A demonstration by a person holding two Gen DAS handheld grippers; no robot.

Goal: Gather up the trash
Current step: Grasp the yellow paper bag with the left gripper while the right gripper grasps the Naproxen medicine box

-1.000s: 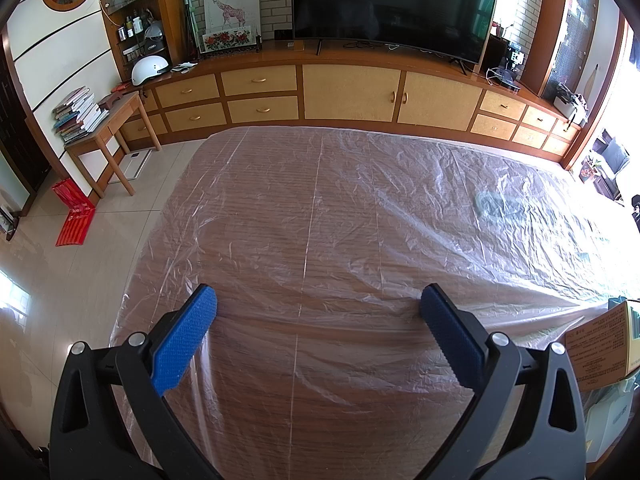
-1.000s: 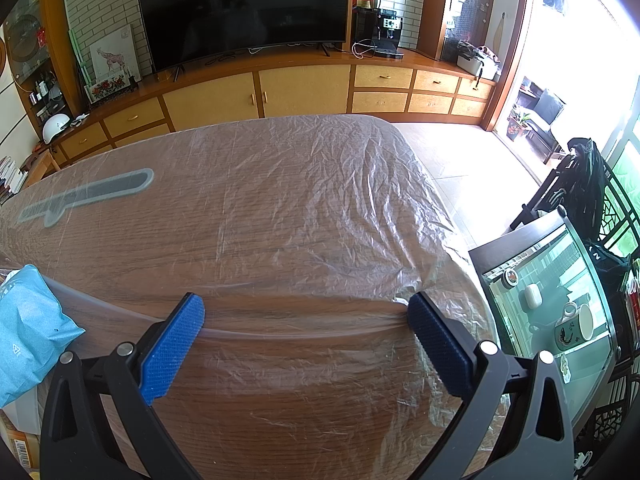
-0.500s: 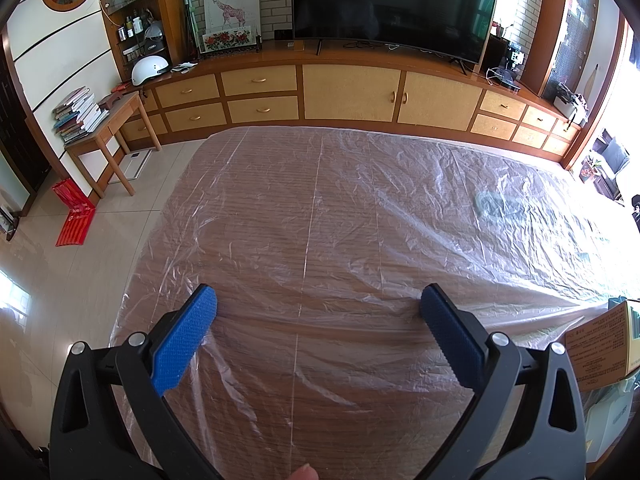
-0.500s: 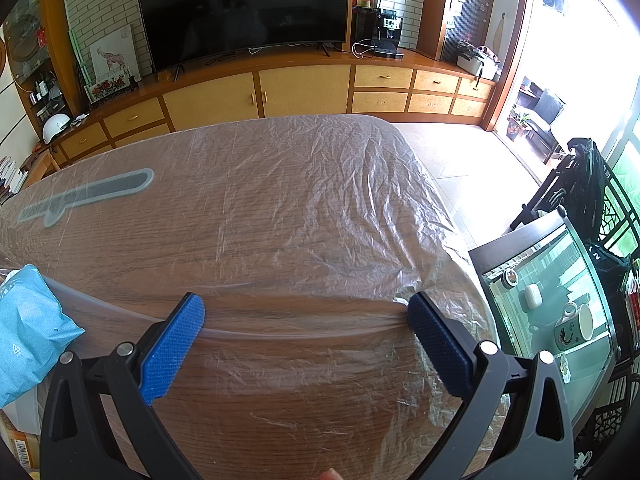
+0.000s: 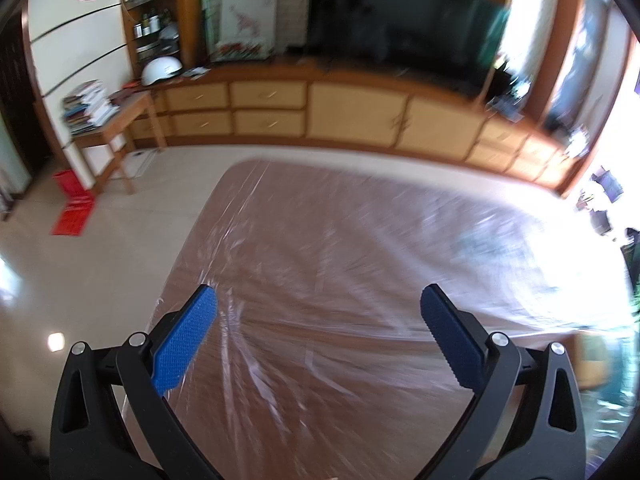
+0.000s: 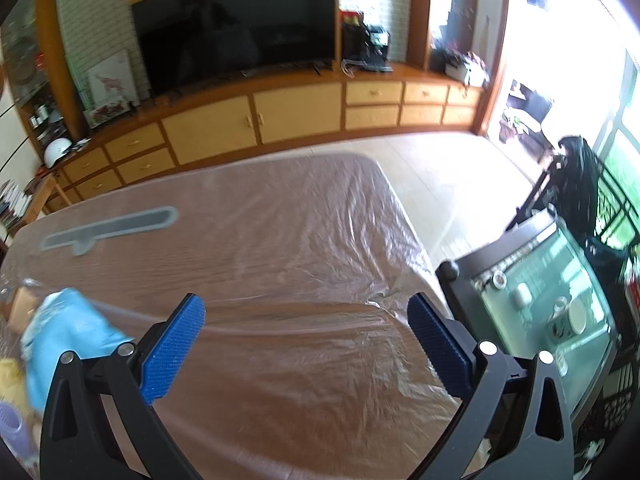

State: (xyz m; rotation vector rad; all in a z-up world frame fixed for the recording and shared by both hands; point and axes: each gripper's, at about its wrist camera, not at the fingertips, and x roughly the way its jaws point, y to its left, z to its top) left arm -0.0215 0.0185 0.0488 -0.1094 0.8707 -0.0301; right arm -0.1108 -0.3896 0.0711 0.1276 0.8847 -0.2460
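Both grippers hover above a wooden table wrapped in clear plastic film (image 5: 360,264). My left gripper (image 5: 318,300) is open, its blue pads wide apart with nothing between them. My right gripper (image 6: 306,308) is open and holds nothing as well. A light blue plastic bag (image 6: 64,328) lies at the left edge of the right wrist view, just left of my right gripper's left finger. Behind it sits a cardboard box (image 6: 24,306). A blurred cardboard box (image 5: 592,356) shows at the right edge of the left wrist view. The left wrist view is motion-blurred.
A long wooden cabinet (image 6: 280,116) with a large TV (image 6: 236,24) runs along the far wall. A glass-topped side table (image 6: 552,312) with cups stands right of the table. A small desk with books (image 5: 112,116) and a red item (image 5: 72,208) are on the left floor.
Both cameras have pulled back and risen, so more floor shows past the table's far edge. The blue bag now lies nearer my right gripper's left finger. Both grippers stay open.
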